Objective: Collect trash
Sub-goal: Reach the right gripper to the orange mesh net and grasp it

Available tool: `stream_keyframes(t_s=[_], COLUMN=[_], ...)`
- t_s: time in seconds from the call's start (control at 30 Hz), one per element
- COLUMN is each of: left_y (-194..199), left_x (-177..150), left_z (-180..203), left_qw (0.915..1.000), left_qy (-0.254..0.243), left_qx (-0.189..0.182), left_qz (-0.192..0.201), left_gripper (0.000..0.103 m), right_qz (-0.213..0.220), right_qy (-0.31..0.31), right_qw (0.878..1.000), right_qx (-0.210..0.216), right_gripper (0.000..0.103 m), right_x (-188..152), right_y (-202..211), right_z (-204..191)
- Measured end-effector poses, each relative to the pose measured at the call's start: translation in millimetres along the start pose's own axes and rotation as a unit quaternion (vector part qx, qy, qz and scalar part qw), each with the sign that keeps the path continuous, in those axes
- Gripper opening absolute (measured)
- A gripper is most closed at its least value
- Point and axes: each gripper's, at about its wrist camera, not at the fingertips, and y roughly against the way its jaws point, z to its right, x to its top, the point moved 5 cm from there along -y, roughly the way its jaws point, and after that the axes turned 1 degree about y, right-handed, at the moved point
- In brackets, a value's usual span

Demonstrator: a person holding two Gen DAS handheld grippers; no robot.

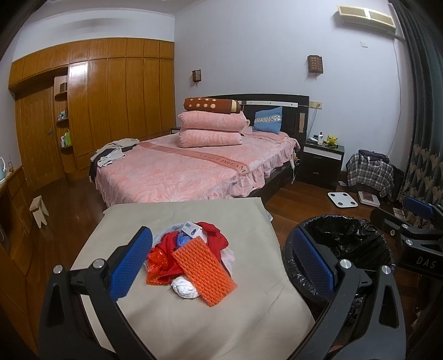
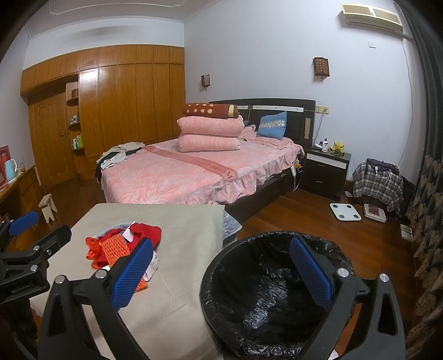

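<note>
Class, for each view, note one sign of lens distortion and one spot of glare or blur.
Left wrist view: the dark grey curtain bows along the edge, corners go black; glare streaks the glossy wooden wardrobe doors. Right wrist view: same bowing at the cream wall air conditioner; a blurred smear on the ceiling; sheen on the black bag-lined bin.

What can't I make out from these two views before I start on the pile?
- Trash pile: the orange foam sheet covers what lies under it in the left view; the right gripper's finger hides its near side in the right view.
- Bin: its base is cut off in both views.
- White card: print too small to read.
</note>
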Motion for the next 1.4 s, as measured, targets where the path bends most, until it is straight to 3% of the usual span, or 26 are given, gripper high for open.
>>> stream_keyframes(t_s=[0.37, 0.8, 0.93, 1.4], left_y=[-15, -54, -72, -99], left_x=[-12, -50, -65, -93], left_z=[-18, -99, -124, -161], left_qw=[0.9999, 0.9963, 0.9958, 0.9913], left_qy=[0.009, 0.019, 0.038, 0.051], left_qx=[0.004, 0.076, 0.064, 0.09], left_qz=[-0.004, -0.036, -0.053, -0.081], left_gripper=[0.098, 0.098, 0.098, 0.098], right_qz=[-0.002, -0.027, -0.051, -0.122], right_qy=[0.008, 0.012, 0.031, 0.093], right_qw=[1.0, 0.997, 0.994, 0.972], right_qx=[0.022, 0.074, 0.096, 0.179], right_gripper=[0.097, 0.096, 0.088, 0.06], right_x=[-4, -33, -52, -102], right_y=[-22, -99, -126, -173], right_z=[-24, -80, -106, -190])
